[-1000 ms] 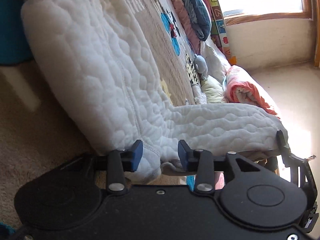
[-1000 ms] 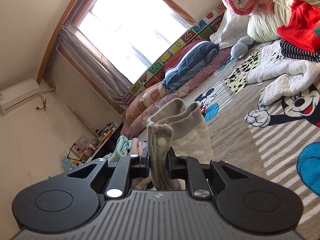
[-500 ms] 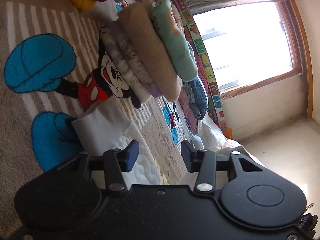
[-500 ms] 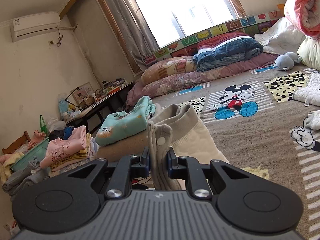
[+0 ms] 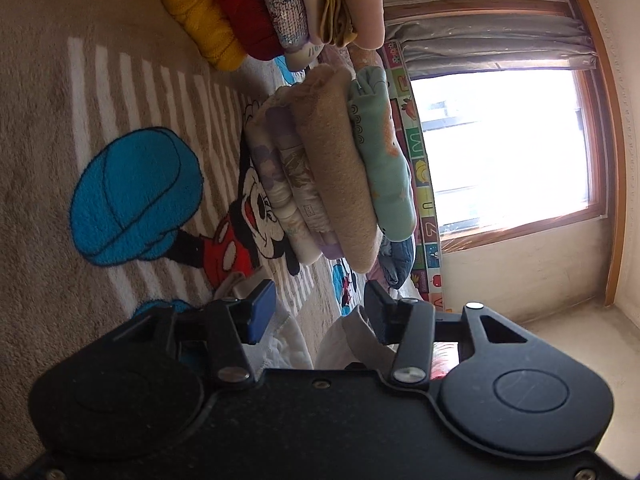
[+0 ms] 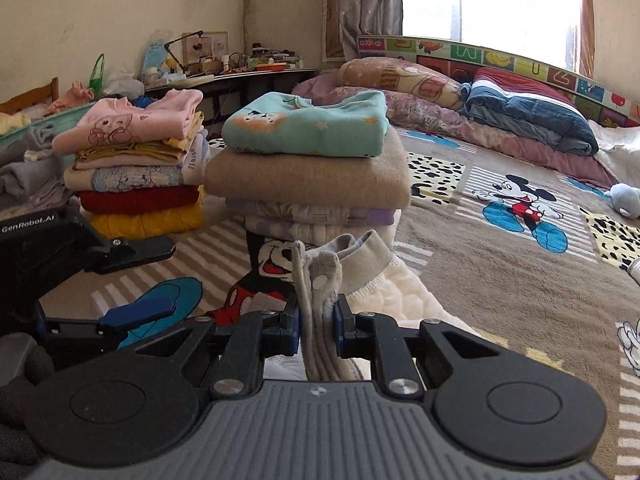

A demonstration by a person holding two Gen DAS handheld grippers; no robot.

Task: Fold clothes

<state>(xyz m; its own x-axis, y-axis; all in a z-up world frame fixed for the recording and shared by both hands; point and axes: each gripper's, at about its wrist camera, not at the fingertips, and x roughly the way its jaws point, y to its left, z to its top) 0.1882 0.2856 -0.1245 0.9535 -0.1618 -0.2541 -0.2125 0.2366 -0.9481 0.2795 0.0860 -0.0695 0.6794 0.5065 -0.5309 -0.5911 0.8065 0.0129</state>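
Left tongs [image 5: 318, 320] have let go: a second ago their blue pads [image 5: 262, 314] sat at the hem of the quilted white garment [image 6: 394, 292]; now they gape wide, empty, swung toward the folded stack [image 5: 332, 176] at 12 o'clock.

Right tongs [image 6: 317, 322] stay clamped on a bunched grey ribbed edge with a snap button [image 6: 320, 280], several layers pinched together.

Reading: the fold looks done and the piece is gathered in one grip, likely bound for a pile. Teal top [image 6: 304, 126] crowns the near stack; the pink-topped stack [image 6: 140, 168] sits at 10 o'clock.

Garment lies low on the Mickey rug [image 6: 520, 280], just ahead of the right tongs, below the near stack. Its long axis seems to run from the tongs toward 1 o'clock, ribbed band up and forward. Much of it is hidden under the tool.
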